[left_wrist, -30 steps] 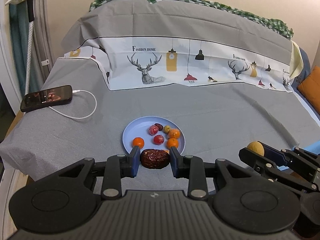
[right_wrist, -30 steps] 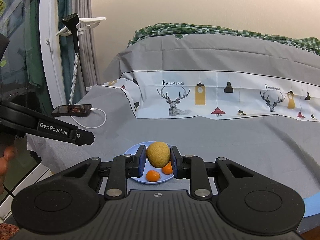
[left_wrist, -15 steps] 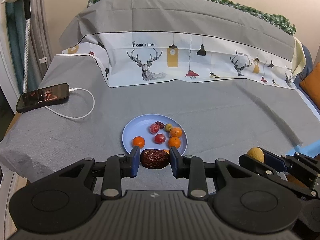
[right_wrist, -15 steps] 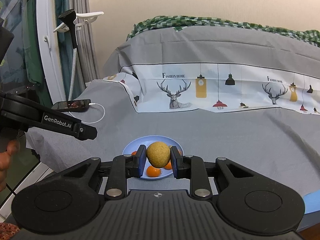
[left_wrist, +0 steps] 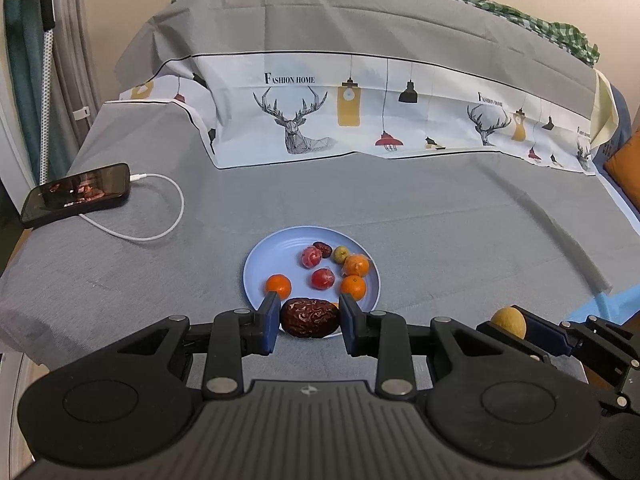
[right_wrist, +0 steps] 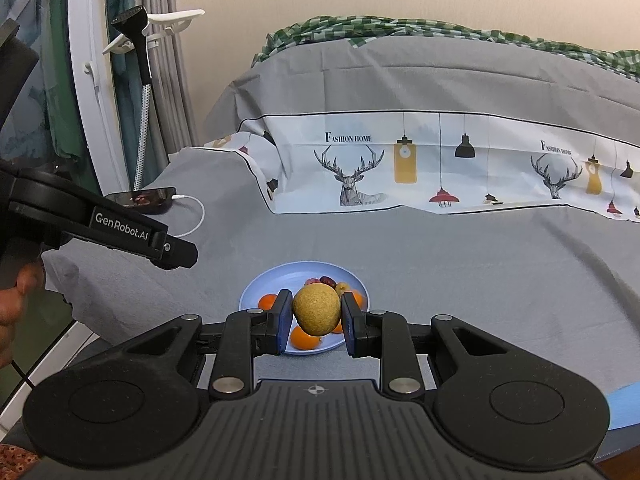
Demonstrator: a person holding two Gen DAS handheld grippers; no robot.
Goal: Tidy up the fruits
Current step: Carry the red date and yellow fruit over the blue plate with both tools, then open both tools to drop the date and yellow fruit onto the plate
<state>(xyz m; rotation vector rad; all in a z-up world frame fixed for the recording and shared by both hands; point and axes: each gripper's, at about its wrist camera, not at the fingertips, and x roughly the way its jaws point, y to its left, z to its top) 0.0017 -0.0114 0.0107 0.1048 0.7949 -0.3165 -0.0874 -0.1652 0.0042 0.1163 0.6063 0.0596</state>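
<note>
Blue plate point(left_wrist: 256, 268) holding oranges point(left_wrist: 278, 285) and small red fruits point(left_wrist: 322, 278) (seven pieces); left gripper point(left_wrist: 309, 317) clamping a date point(left_wrist: 309, 317) lengthwise across; right gripper point(right_wrist: 316, 312) clamping a yellow fruit point(right_wrist: 316, 309).

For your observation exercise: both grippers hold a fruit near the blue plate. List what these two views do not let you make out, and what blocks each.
- Left wrist view: the near rim of the blue plate is hidden behind the dried date in the left gripper.
- Right wrist view: the yellow-brown fruit in the right gripper covers several plate fruits; no full count.
- The phone screen is too small to read.
</note>
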